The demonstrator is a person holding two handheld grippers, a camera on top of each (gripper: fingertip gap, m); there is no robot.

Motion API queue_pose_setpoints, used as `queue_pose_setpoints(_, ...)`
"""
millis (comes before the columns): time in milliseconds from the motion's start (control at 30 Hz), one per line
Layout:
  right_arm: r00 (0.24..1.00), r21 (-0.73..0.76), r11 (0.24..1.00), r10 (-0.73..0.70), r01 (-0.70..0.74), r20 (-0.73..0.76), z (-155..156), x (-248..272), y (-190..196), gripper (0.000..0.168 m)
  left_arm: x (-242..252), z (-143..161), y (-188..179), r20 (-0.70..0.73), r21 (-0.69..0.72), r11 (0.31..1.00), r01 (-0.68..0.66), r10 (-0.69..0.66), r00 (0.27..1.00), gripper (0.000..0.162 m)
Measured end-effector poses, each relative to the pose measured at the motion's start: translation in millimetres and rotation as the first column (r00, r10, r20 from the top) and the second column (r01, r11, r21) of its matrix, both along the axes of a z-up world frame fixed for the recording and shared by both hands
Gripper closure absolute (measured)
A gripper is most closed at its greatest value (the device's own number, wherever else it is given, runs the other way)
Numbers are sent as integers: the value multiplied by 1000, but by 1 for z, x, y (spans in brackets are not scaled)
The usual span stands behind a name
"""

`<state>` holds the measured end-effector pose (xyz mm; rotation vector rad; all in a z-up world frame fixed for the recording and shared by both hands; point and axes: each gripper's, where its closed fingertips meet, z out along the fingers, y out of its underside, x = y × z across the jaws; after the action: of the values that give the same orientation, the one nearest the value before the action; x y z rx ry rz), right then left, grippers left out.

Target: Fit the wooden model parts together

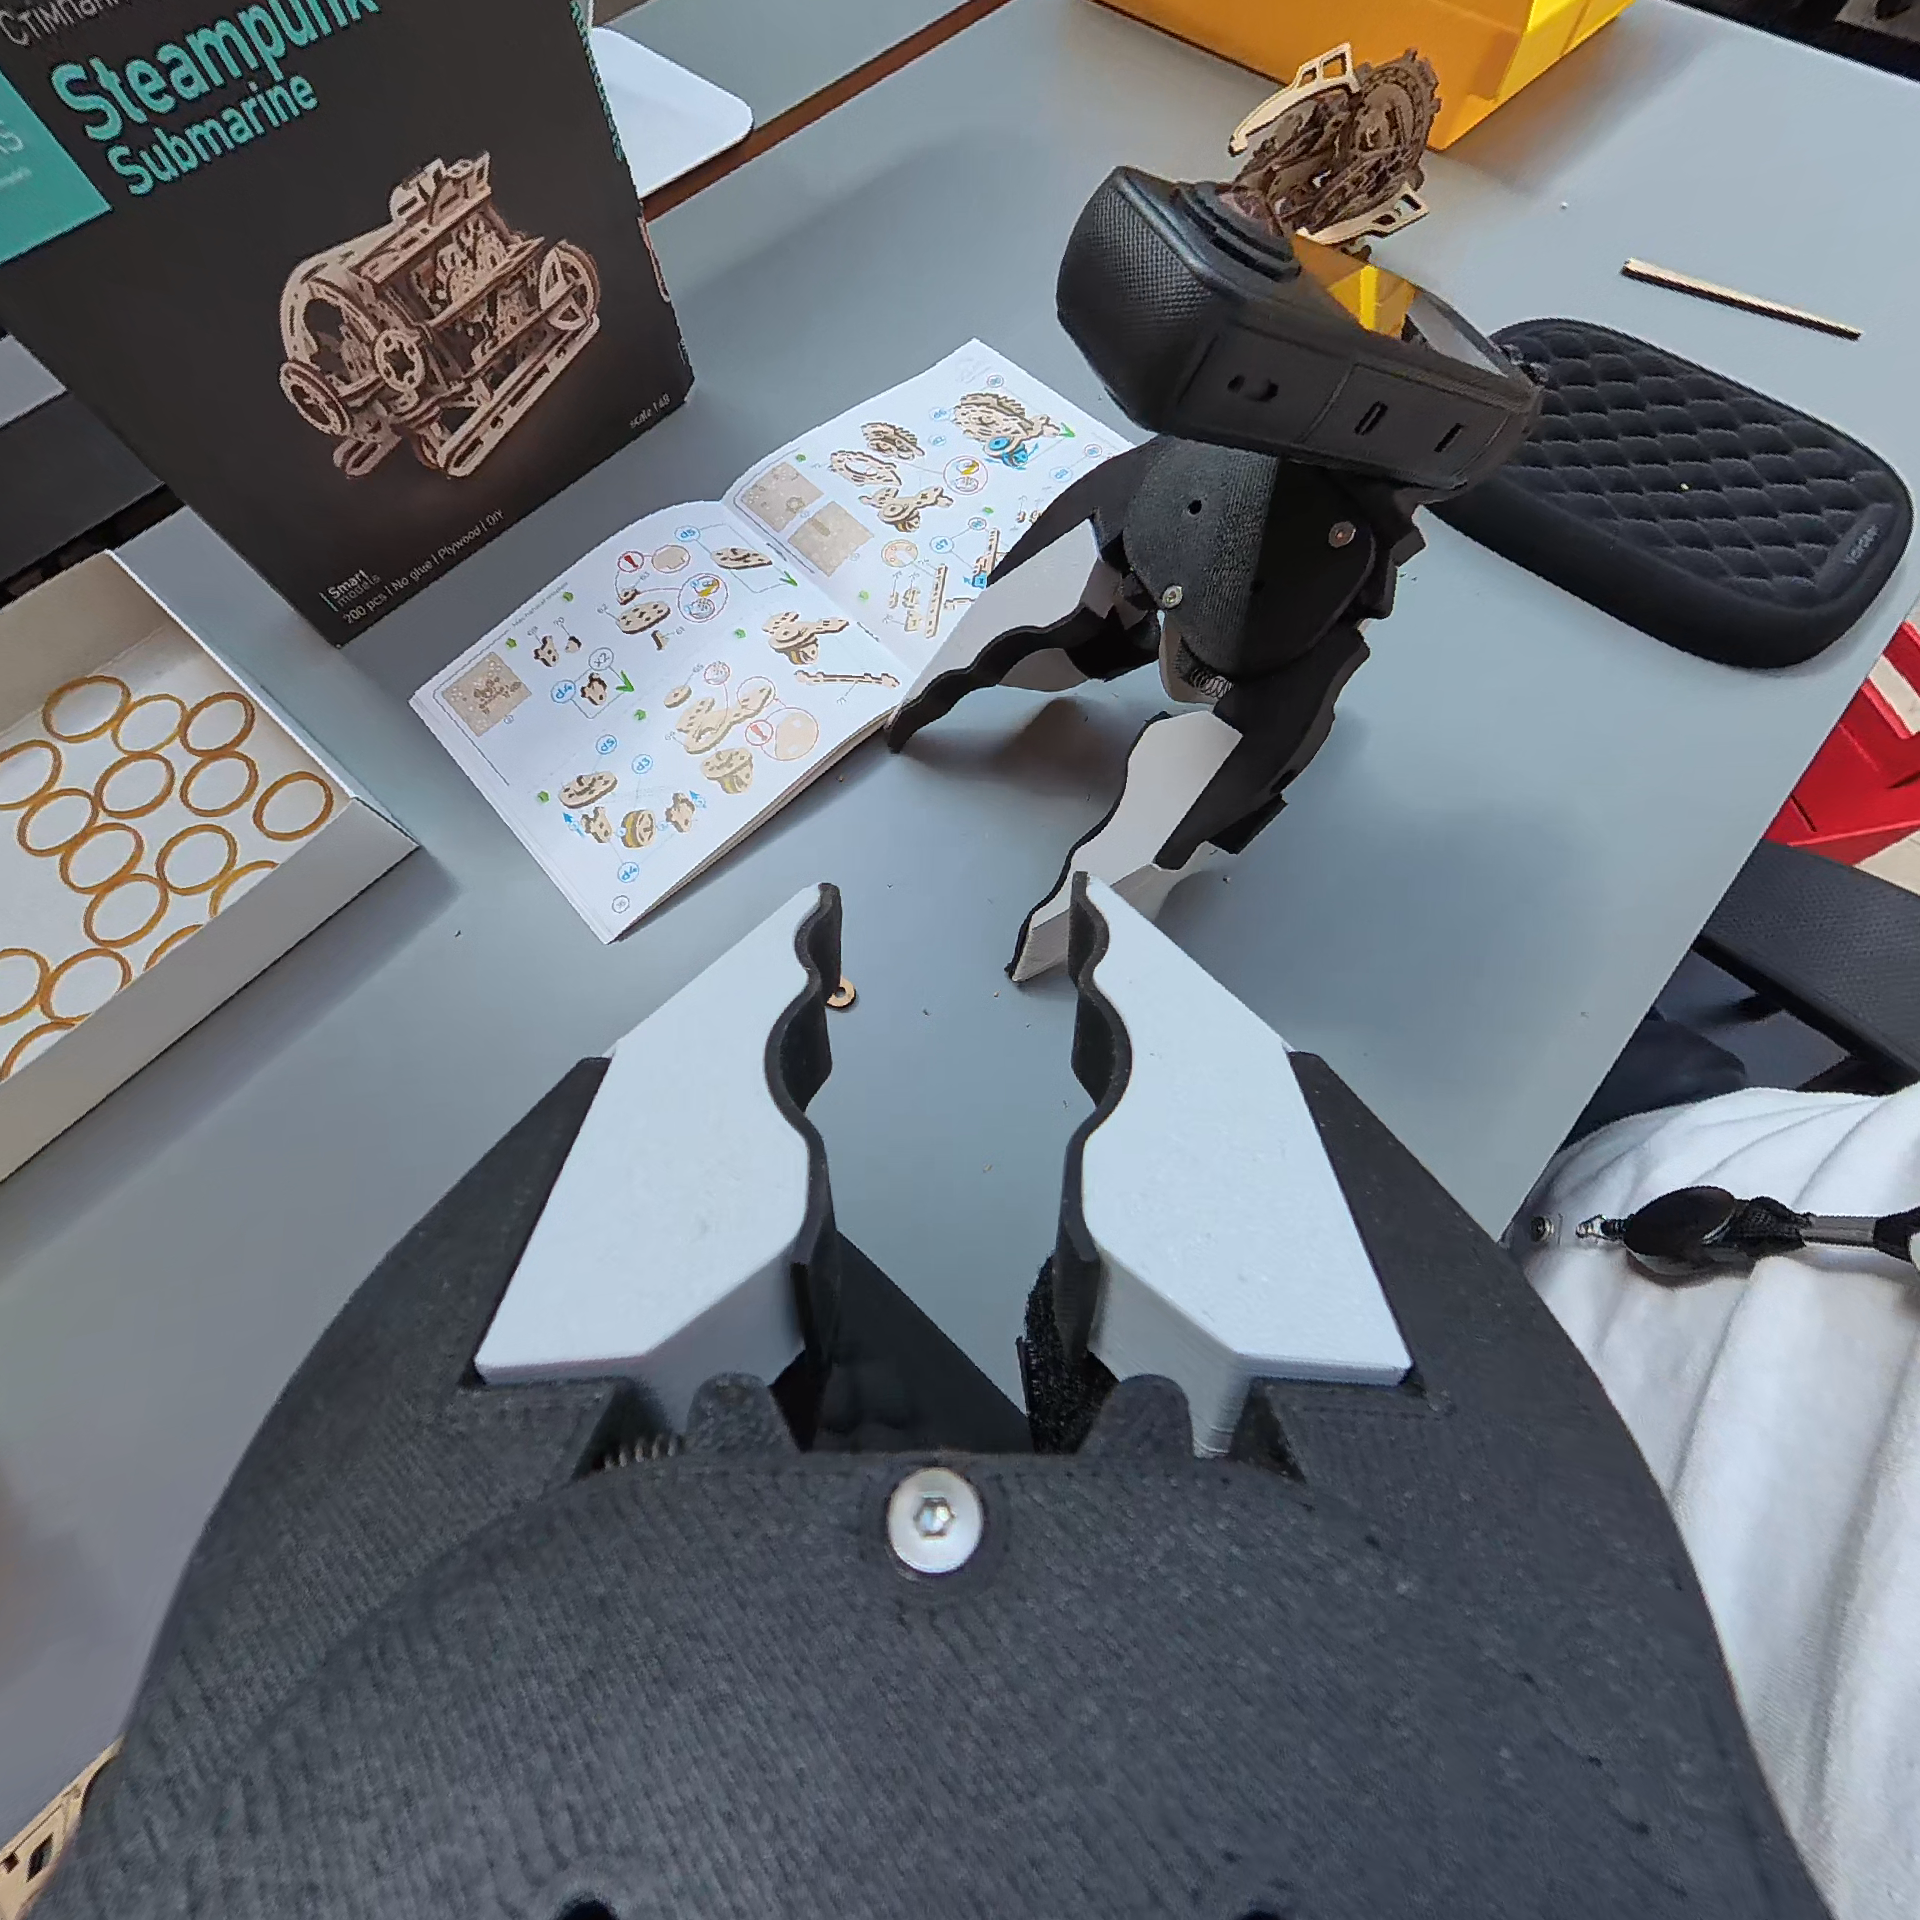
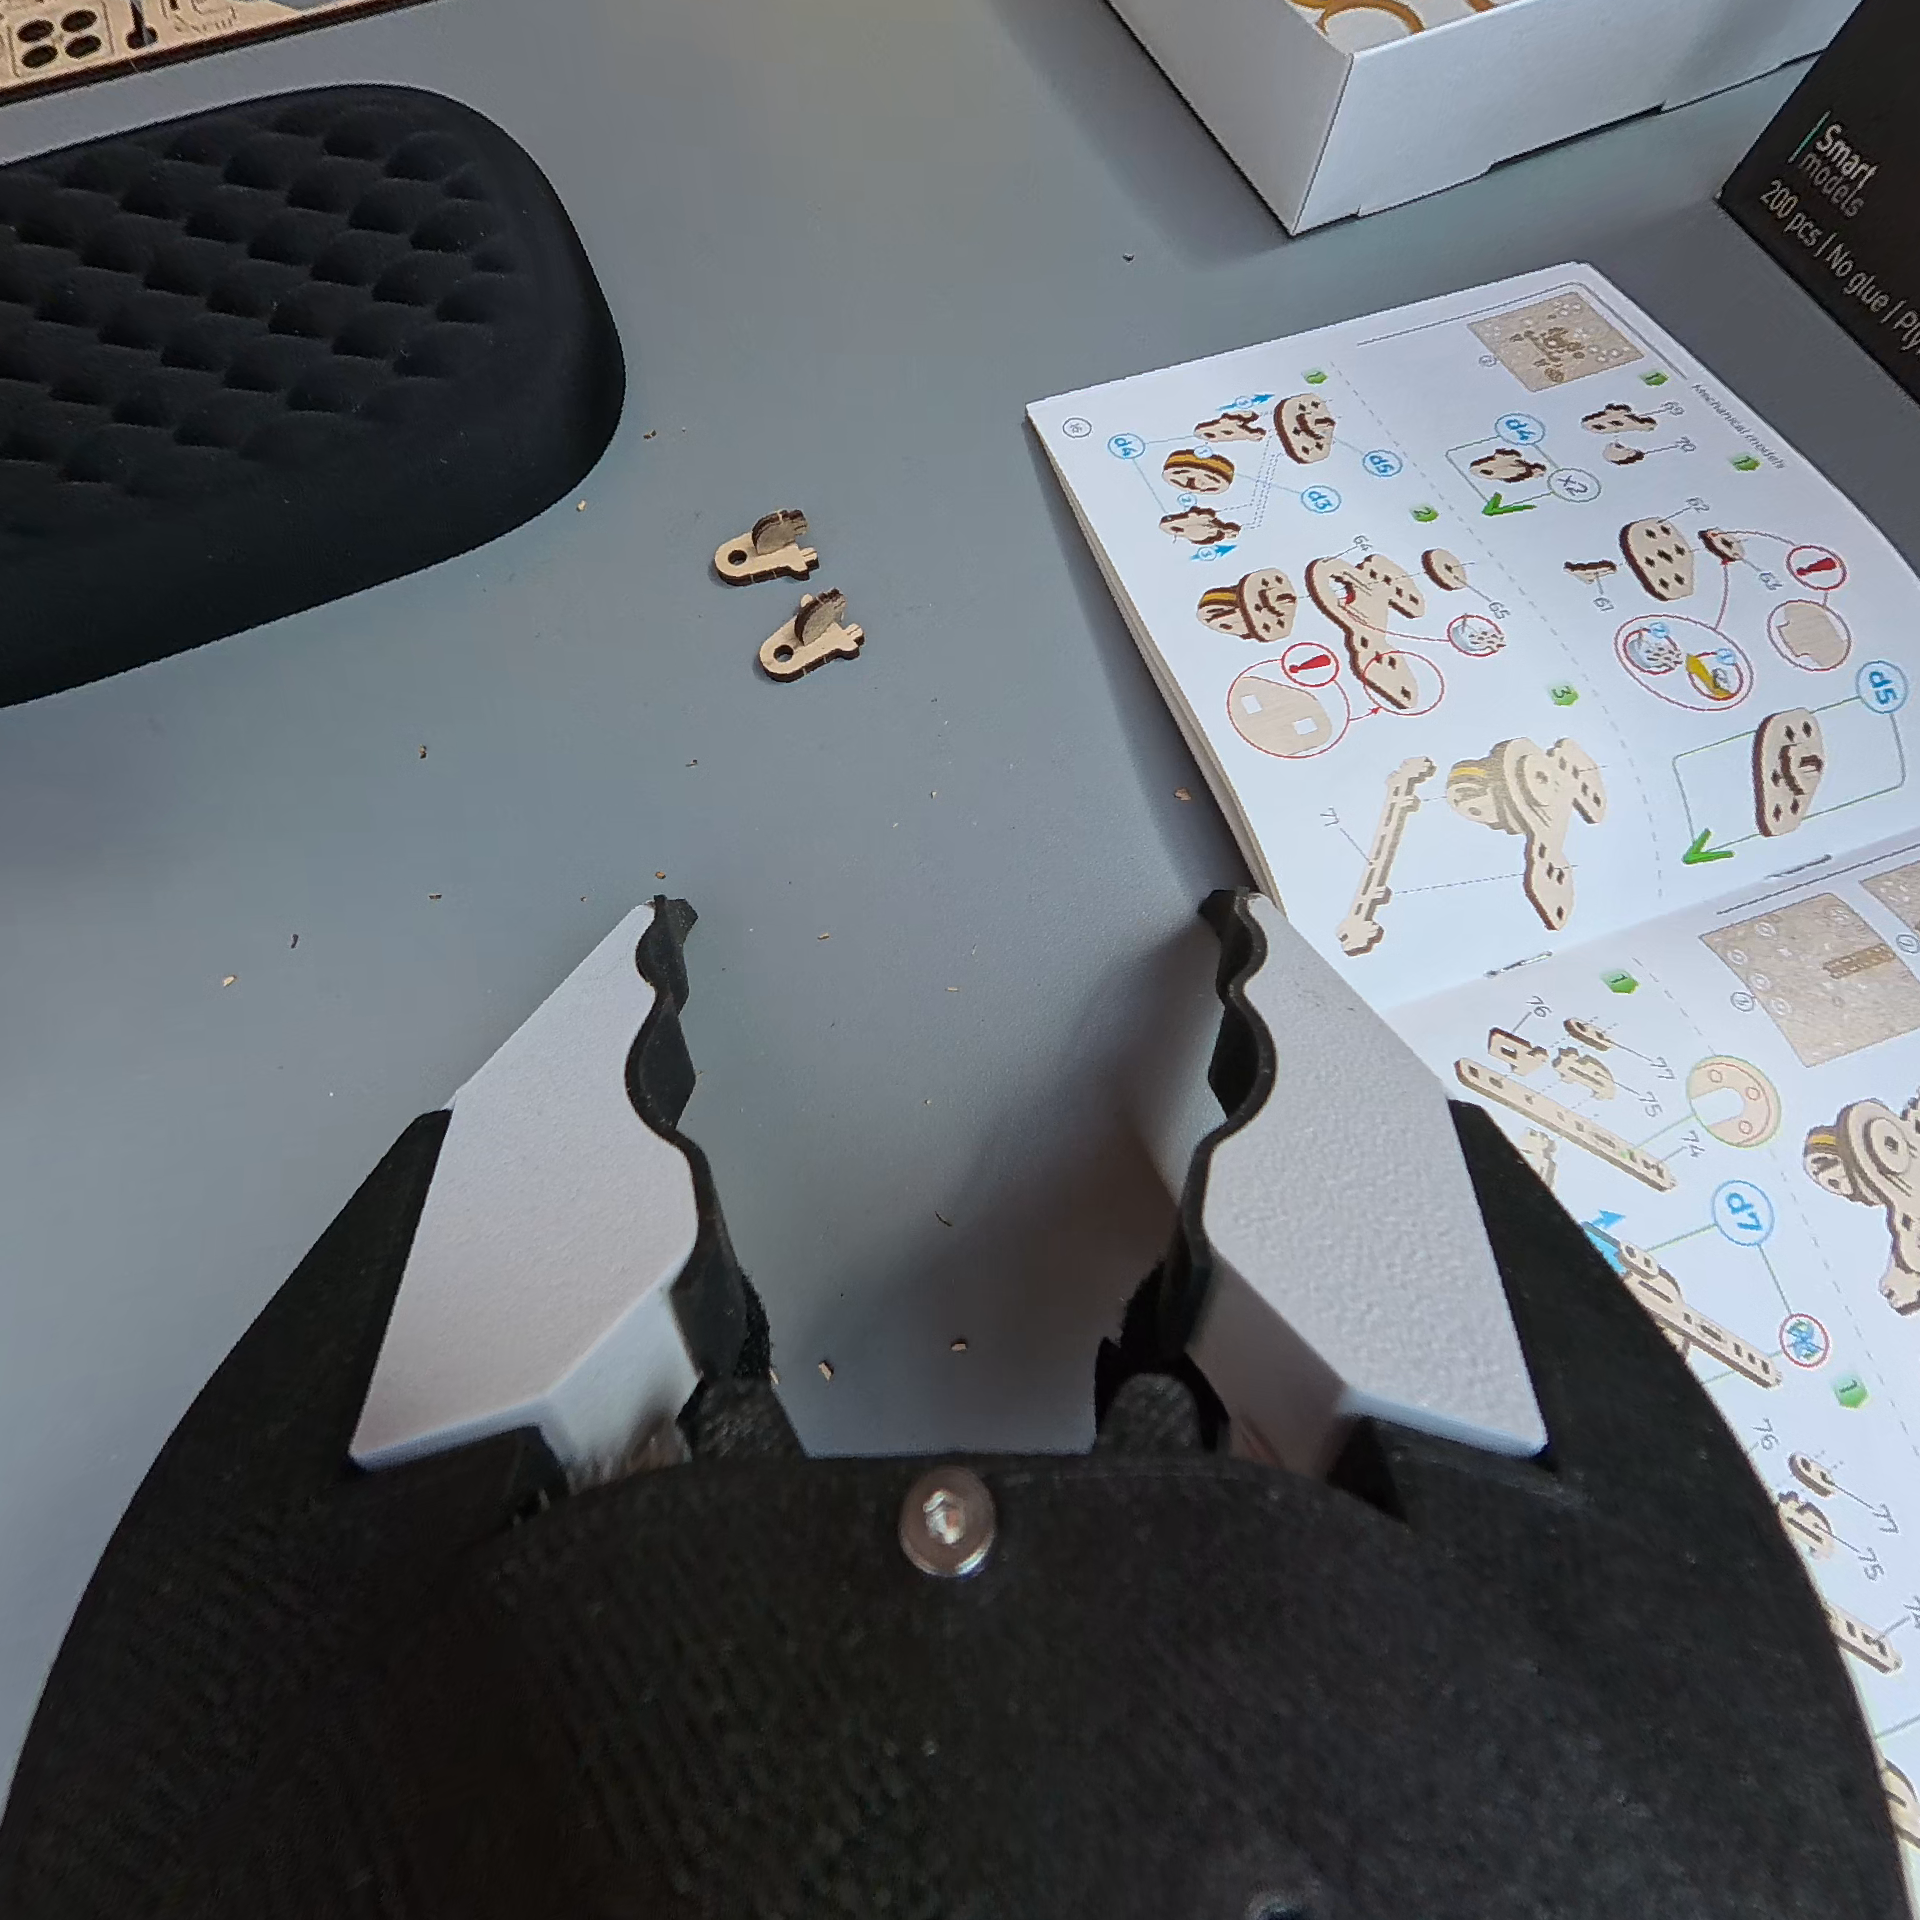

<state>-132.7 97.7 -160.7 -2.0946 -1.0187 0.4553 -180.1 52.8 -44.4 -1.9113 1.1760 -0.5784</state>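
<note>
Two small key-shaped wooden parts lie side by side on the grey table (image 2: 935, 727): one (image 2: 766, 551) farther off, one (image 2: 810, 636) nearer, both ahead and a little left of my right gripper (image 2: 948, 909). The right gripper is open and empty, low over the table. It also shows in the left wrist view (image 1: 961, 852), fingertips spread near the table. My left gripper (image 1: 956, 904) is open and empty. A tiny wooden part (image 1: 840, 994) peeks out beside its left finger (image 1: 707, 1091). A part-built wooden model (image 1: 1340, 135) stands at the back.
An open instruction booklet (image 1: 727, 644) (image 2: 1455, 675) lies on the table. Behind it stands a black kit box (image 1: 343, 312). A white tray of rubber bands (image 1: 156, 831) sits left. A black quilted pad (image 1: 1683, 499) (image 2: 260, 364), a yellow bin (image 1: 1455, 62) and a wooden strip (image 1: 1745, 301) lie to the right. A person's white clothing (image 1: 1766, 1403) is at the table edge. The grippers' ends are close to 12 centimetres from one another.
</note>
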Motion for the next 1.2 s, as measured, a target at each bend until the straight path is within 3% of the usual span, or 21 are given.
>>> queue_pose_setpoints(333, 1000, 0, 1000, 0, 0, 0, 0, 0, 0, 65, -9, 10, -3, 17, 28, 1000, -6, 6, 1000, 119)
queue_pose_setpoints(1200, 1000, 0, 1000, 0, 0, 0, 0, 0, 0, 65, -6, -3, -1, 22, -9, 1000, -13, 13, 1000, 121)
